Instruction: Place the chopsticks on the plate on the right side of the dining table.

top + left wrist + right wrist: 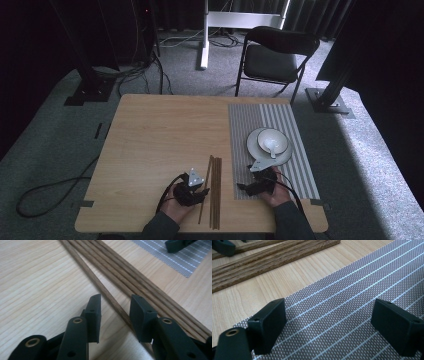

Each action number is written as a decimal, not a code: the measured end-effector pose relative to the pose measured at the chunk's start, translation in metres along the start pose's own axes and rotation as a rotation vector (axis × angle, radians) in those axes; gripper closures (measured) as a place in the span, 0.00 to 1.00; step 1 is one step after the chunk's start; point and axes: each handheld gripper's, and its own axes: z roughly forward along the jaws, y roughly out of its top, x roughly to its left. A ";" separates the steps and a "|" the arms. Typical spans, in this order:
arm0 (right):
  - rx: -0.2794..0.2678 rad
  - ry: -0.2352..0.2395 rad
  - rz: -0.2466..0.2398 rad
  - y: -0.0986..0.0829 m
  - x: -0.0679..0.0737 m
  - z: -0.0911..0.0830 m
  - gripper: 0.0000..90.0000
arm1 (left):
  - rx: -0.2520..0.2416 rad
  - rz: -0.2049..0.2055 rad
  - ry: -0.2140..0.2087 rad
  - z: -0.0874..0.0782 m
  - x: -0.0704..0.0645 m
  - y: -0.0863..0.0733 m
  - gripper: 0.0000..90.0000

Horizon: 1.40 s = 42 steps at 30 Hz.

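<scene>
Several thin brown wooden sticks (216, 190) lie side by side at the front middle of the table. One stick (100, 287) lies slightly apart from the bundle (130, 272). My left gripper (115, 315) is open low over the wood, and that single stick runs between its jaws, untouched as far as I can tell. In the high view the left gripper (201, 192) sits just left of the sticks. My right gripper (329, 317) is wide open with nothing in it, low over the striped placemat (352, 290), to the right of the sticks (262, 257). In the high view it (243, 187) is at the mat's front left corner.
A white plate (254, 145) carrying a bowl (272, 140) with a spoon sits on the placemat (300, 165) beyond the right gripper. Bare wooden tabletop (160, 135) spreads to the left and back. A folding chair (275, 55) stands behind the table.
</scene>
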 end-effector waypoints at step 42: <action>0.000 0.000 0.000 0.000 0.000 0.000 0.13 | 0.024 -0.050 0.098 -0.005 0.032 0.000 0.83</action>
